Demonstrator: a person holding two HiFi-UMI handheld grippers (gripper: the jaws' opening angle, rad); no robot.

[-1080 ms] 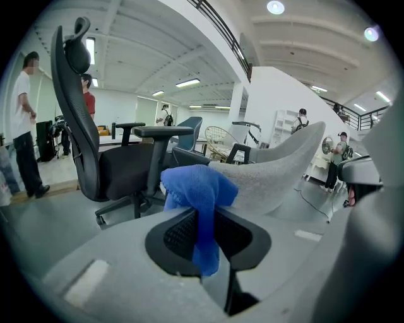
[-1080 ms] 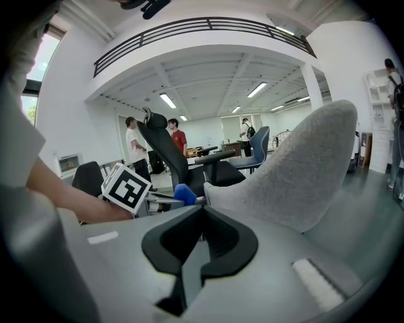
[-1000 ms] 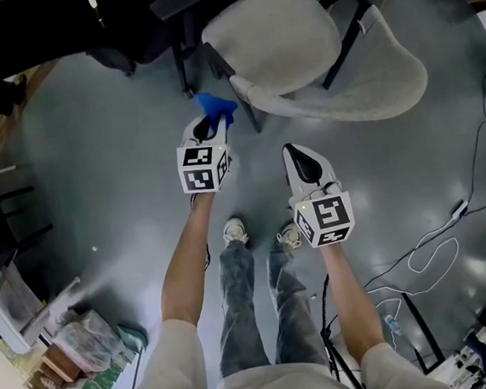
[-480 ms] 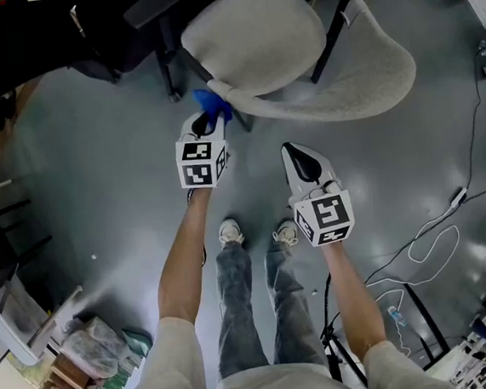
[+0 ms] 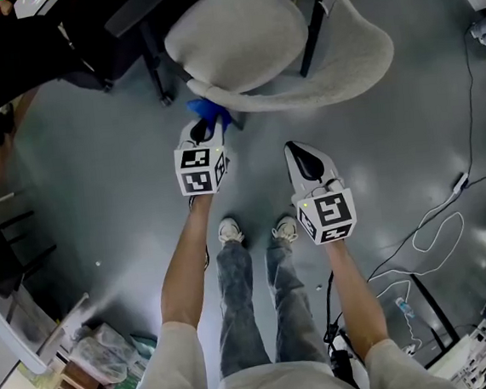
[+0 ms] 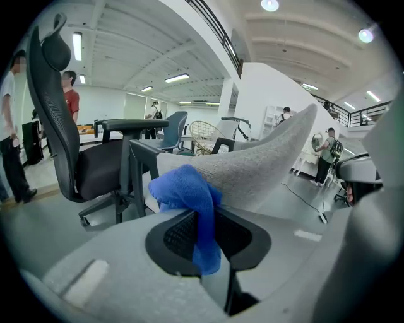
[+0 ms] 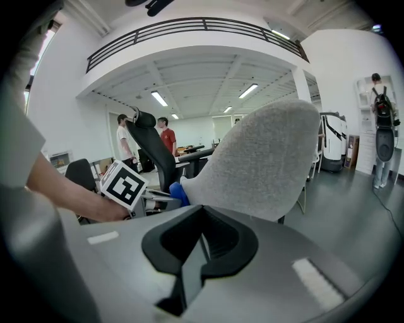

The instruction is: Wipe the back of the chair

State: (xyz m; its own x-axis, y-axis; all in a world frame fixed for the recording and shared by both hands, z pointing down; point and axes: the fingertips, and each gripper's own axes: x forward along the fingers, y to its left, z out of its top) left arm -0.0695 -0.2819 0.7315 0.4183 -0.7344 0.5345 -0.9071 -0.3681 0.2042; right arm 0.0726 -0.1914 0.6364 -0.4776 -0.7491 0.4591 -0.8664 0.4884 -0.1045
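The left gripper (image 5: pixel 206 126) is clenched on a blue cloth (image 6: pixel 189 197), which bunches out past its tips. Just beyond, the cloth meets the left end of the grey chair back (image 5: pixel 334 74), touching it or very nearly. From there the back's long axis curves off to the right and far. The right gripper (image 5: pixel 300 151), jaws together on nothing, hangs nearer the person and apart from the back. So the left is nearer, and the wipe would likely run rightward.
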